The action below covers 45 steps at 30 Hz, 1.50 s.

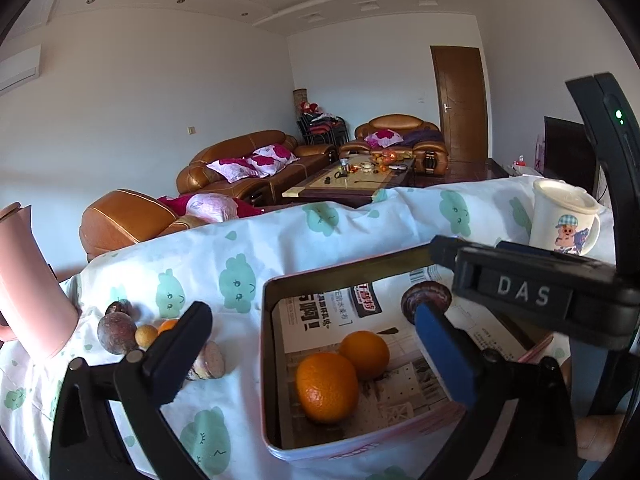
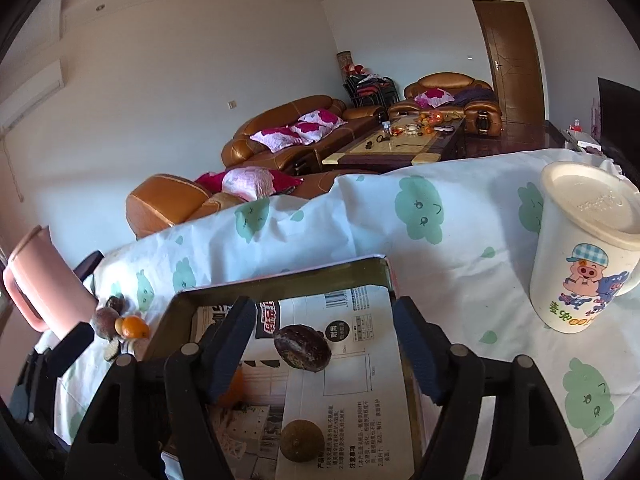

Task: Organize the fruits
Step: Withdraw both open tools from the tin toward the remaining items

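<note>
An open tin box (image 1: 267, 360) lined with printed paper stands on the cloth-covered table. Two oranges (image 1: 326, 386) lie in it between the wide-apart fingers of my left gripper (image 1: 312, 354), which is open and touches neither. A dark passion fruit (image 2: 303, 347) lies farther back in the box. My right gripper (image 2: 322, 352) is open around it, with both pads clear of it. A brownish round fruit (image 2: 302, 440) lies nearer in the box (image 2: 280, 278). An orange (image 2: 235, 392) is half hidden behind the right gripper's left finger.
Several loose fruits (image 1: 117, 332) lie on the cloth left of the box, beside a pink jug (image 1: 24, 280). A white cartoon mug (image 2: 580, 256) with a lid stands at the right. The table's far edge drops off toward sofas.
</note>
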Available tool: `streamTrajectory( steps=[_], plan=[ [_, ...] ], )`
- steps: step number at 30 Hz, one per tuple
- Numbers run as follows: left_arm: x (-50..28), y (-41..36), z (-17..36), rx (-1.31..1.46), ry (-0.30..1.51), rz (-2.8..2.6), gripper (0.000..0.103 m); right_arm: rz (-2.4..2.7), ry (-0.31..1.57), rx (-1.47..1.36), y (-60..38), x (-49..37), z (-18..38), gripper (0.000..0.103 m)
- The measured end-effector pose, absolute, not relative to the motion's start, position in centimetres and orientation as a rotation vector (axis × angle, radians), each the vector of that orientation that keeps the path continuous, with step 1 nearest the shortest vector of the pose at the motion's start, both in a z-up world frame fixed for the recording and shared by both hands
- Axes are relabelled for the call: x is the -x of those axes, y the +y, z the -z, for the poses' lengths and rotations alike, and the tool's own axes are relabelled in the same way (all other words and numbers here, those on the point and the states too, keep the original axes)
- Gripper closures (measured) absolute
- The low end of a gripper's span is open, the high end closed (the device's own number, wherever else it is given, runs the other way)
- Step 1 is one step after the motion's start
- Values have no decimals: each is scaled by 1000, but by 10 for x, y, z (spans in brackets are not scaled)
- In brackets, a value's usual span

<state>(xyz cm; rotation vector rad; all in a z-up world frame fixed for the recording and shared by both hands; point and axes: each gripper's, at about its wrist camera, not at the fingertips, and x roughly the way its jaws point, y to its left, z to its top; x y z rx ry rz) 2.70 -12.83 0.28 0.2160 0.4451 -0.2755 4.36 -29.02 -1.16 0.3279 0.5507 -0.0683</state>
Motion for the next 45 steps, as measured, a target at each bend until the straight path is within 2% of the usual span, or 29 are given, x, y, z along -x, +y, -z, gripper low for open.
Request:
streamTrajectory(
  steps=[10, 19, 32, 45],
  plan=[
    [-26, -127, -3, -217, 437, 264, 0, 162, 469, -382, -306, -32, 8, 28],
    [-37, -103, -12, -151, 433, 191, 0, 256, 372, -306, -297, -17, 0, 28],
    [-43, -62, -8, -144, 457, 108, 0, 243, 356, -223, -274, -12, -1, 28],
    [-53, 7, -6, -109, 486, 15, 0, 167, 378, -152, -210, -11, -3, 28]
  ],
)
